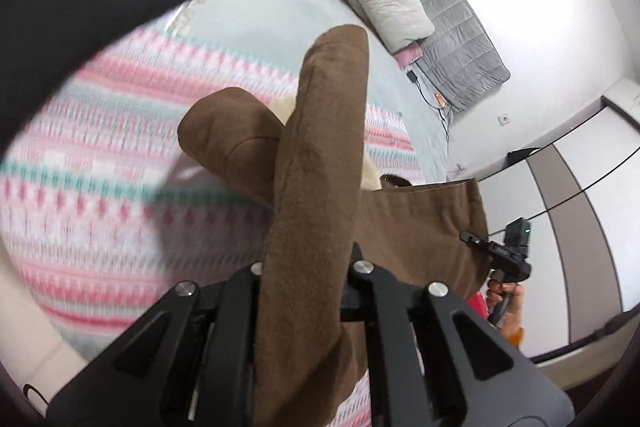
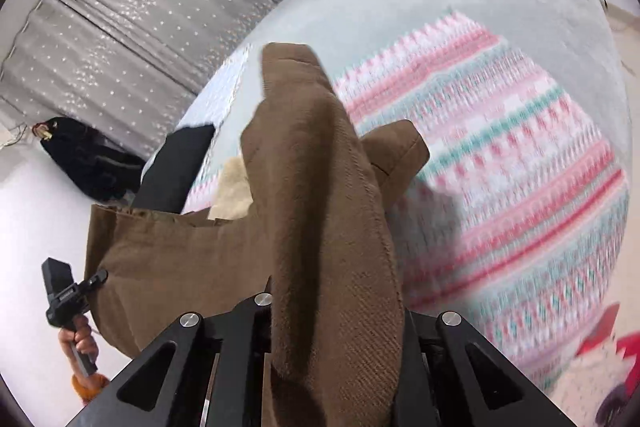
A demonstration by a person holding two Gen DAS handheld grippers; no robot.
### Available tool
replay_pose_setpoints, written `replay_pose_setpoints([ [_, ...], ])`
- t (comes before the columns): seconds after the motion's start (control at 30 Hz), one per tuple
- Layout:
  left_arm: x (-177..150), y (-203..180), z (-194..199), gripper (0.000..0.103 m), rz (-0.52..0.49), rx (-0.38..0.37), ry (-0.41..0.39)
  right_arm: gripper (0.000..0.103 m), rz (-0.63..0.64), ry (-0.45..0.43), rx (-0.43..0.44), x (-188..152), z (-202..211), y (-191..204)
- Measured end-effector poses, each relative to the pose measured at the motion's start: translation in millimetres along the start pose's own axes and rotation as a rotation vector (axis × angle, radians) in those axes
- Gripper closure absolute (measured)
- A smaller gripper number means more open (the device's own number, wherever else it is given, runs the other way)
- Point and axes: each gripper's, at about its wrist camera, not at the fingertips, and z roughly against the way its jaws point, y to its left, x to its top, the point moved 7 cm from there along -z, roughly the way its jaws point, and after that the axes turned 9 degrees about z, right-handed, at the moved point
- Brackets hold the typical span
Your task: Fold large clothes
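Note:
A large brown garment (image 1: 320, 155) with a cream lining hangs in the air above the bed, held by both grippers. My left gripper (image 1: 308, 267) is shut on a fold of it that runs up the middle of the left wrist view. My right gripper (image 2: 332, 307) is shut on another fold of the brown garment (image 2: 320, 187). The right gripper (image 1: 504, 255) also shows at the garment's far edge in the left wrist view, and the left gripper (image 2: 68, 295) at its left edge in the right wrist view. The fingertips are hidden by cloth.
A pink, white and teal patterned blanket (image 1: 120, 187) covers the pale bed (image 2: 360, 27) below. A black garment (image 1: 80, 7) lies at the bed's far side. Folded bedding and a grey quilt (image 1: 440, 7) lie beyond. A grey curtain (image 2: 120, 7) hangs behind.

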Motion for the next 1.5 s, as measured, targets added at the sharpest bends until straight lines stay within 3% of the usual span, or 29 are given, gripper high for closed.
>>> replay_pose_setpoints([
  [0.1, -32, 69, -21, 0.087, 0.081, 0.009, 0.024, 0.089, -0.016, 0.033, 0.023, -50, -13, -22],
  [0.17, -52, 129, -44, 0.081, 0.154, 0.088, 0.02, 0.082, -0.07, 0.054, 0.043, -84, -35, -53],
  [0.2, -58, 149, -51, 0.071, 0.185, 0.095, 0.011, 0.079, -0.114, 0.058, 0.052, -97, -47, -70],
  [0.23, -62, 165, -55, 0.057, 0.215, 0.062, -0.008, 0.07, -0.158, 0.06, 0.054, -107, -58, -87],
  [0.27, -64, 169, -53, 0.057, 0.241, 0.002, -0.027, 0.055, -0.207, 0.054, 0.054, -114, -68, -104],
  [0.33, -63, 167, -45, 0.052, 0.237, -0.001, -0.045, 0.049, -0.289, 0.017, 0.111, -121, -74, -124],
  [0.4, -57, 155, -34, 0.049, 0.151, 0.087, -0.087, 0.043, -0.31, 0.0, 0.12, -119, -67, -127],
  [0.47, -48, 137, -25, 0.049, 0.034, 0.16, -0.128, 0.041, -0.243, -0.005, 0.024, -109, -54, -122],
  [0.57, -35, 117, -21, 0.048, -0.071, 0.198, -0.175, 0.041, -0.123, -0.064, -0.089, -89, -34, -107],
  [0.7, -17, 105, -38, 0.048, -0.125, 0.214, -0.177, 0.041, -0.018, -0.145, -0.148, -62, -31, -88],
  [0.8, -9, 99, -57, 0.048, -0.124, 0.23, -0.166, 0.041, 0.033, -0.141, -0.2, -52, -52, -78],
  [0.83, -9, 94, -59, 0.059, -0.115, 0.237, -0.174, 0.043, 0.039, -0.139, -0.219, -51, -59, -80],
  [0.87, -6, 91, -62, 0.071, -0.099, 0.259, -0.203, 0.061, 0.049, -0.14, -0.248, -50, -66, -79],
  [0.9, -7, 86, -61, 0.092, -0.094, 0.277, -0.228, 0.077, 0.062, -0.15, -0.272, -52, -70, -79],
  [0.93, -8, 81, -58, 0.093, -0.081, 0.28, -0.265, 0.088, 0.069, -0.162, -0.289, -51, -71, -78],
  [0.97, -7, 74, -53, 0.093, -0.076, 0.265, -0.308, 0.091, 0.064, -0.197, -0.305, -50, -68, -76],
  [1.1, 2, 42, -32, 0.094, -0.118, 0.236, -0.45, 0.093, 0.133, -0.337, -0.374, -39, -45, -50],
  [1.23, 33, 10, -18, 0.094, -0.207, 0.251, -0.605, 0.094, 0.204, -0.446, -0.454, -8, -23, -29],
  [1.37, 81, -1, -32, 0.094, -0.233, 0.28, -0.668, 0.094, 0.217, -0.528, -0.478, 47, -25, -20],
  [1.5, 132, 14, -74, 0.094, -0.204, 0.327, -0.66, 0.094, 0.237, -0.534, -0.51, 102, -57, -22],
])
